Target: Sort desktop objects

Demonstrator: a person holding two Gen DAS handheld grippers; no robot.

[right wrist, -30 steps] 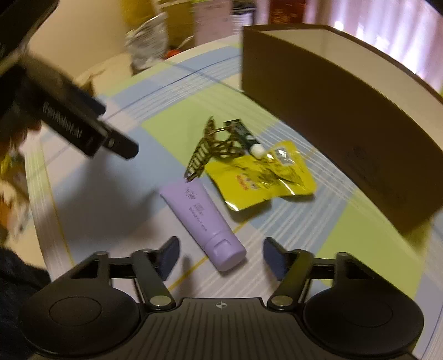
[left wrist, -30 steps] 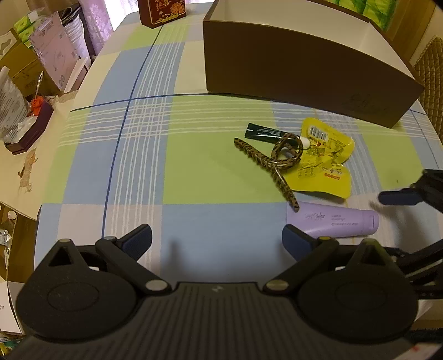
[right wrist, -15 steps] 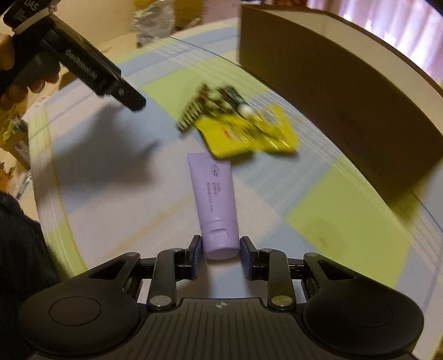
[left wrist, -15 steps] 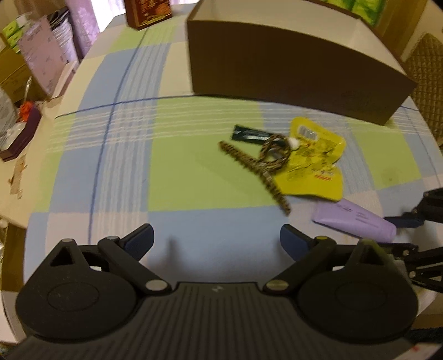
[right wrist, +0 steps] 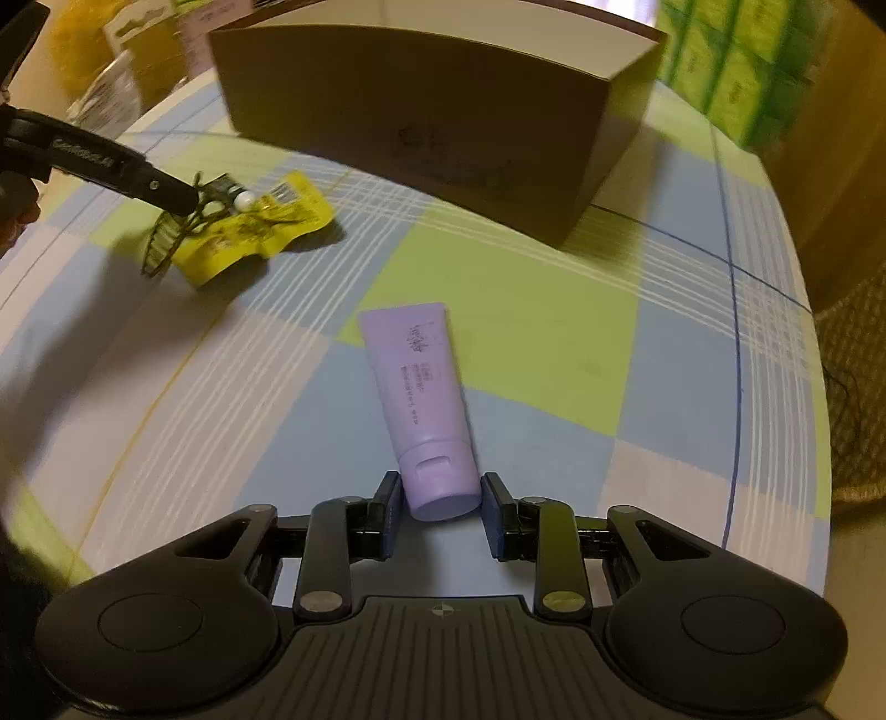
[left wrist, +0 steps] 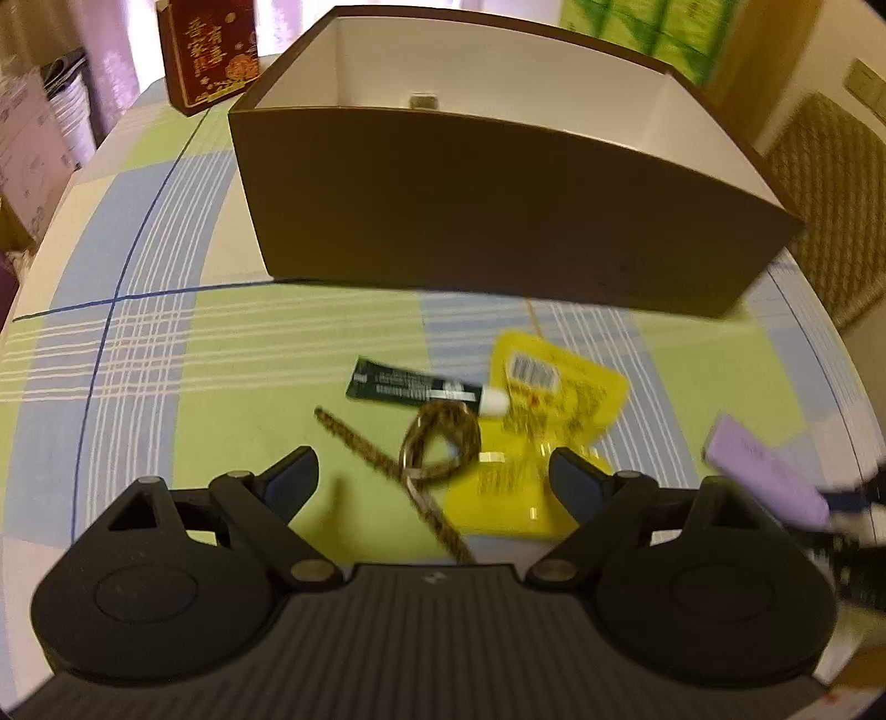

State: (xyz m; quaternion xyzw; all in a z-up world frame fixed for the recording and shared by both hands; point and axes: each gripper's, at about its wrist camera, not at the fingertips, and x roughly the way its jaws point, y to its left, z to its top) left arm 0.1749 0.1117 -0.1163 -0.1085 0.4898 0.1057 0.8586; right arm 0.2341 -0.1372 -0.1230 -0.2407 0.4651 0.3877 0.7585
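My right gripper (right wrist: 441, 507) is shut on the cap end of a lilac tube (right wrist: 419, 390) and holds it above the checked cloth; the tube also shows at the right of the left wrist view (left wrist: 767, 481). My left gripper (left wrist: 434, 479) is open, just above a leopard-print hair claw (left wrist: 437, 448), a yellow pouch (left wrist: 545, 437) and a dark green tube with a white cap (left wrist: 423, 386). In the right wrist view the claw (right wrist: 183, 232) and pouch (right wrist: 260, 230) lie at the left under a left finger (right wrist: 160, 188). A large brown open box (left wrist: 498, 205) stands behind them.
A red carton (left wrist: 210, 52) stands at the far left behind the box. A small object (left wrist: 423, 101) lies inside the box. Green packs (right wrist: 736, 72) stand behind the box's right end. A wicker chair (left wrist: 830, 205) is beyond the table's right edge.
My right gripper closed on the lilac tube's cap and lifted it, turning right toward the box. My left gripper moved forward over the hair claw, still open.
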